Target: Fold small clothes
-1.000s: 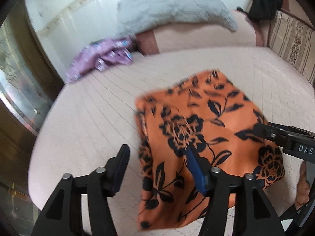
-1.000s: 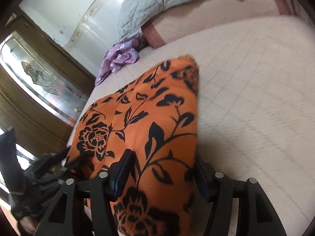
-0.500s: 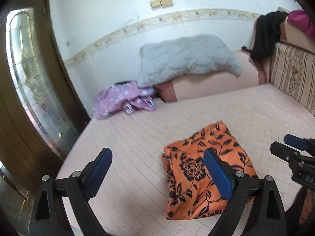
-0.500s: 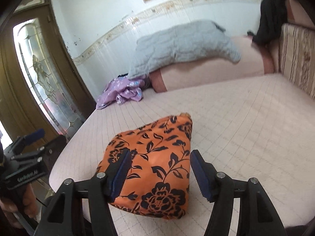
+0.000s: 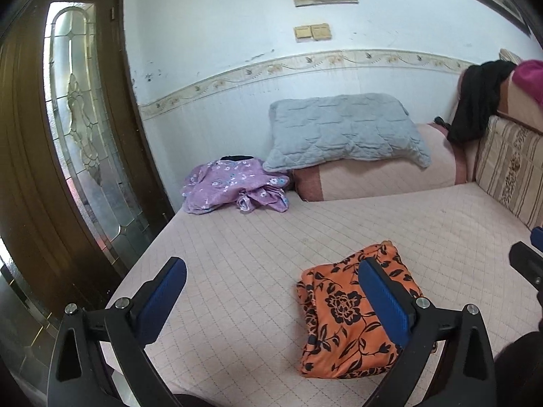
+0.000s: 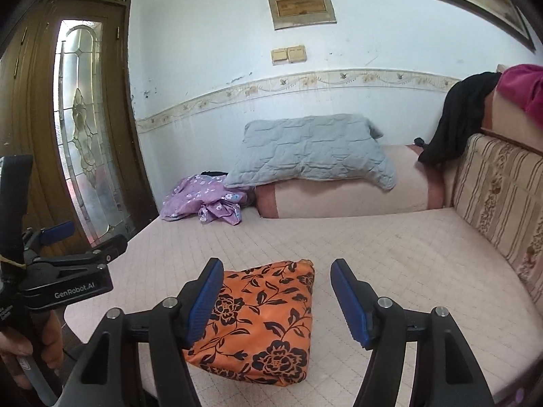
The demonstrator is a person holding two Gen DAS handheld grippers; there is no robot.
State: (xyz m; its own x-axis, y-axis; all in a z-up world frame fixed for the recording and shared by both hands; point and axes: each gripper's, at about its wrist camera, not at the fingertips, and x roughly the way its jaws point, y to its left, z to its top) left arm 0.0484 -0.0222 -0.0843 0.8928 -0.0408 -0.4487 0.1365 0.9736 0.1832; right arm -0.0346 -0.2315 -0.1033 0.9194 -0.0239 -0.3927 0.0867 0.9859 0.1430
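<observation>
Since the folded orange floral garment lies on the bed near its front edge, with the left hand-held gripper and right hand-held gripper both spread wide and empty above it, it is judged light, limp and best taken by a folded edge.

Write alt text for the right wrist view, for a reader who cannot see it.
A folded orange floral cloth lies near the front edge of a pink quilted bed, below the open, empty right gripper. Farther back are a crumpled purple garment and a grey pillow; the left gripper shows at left.
</observation>
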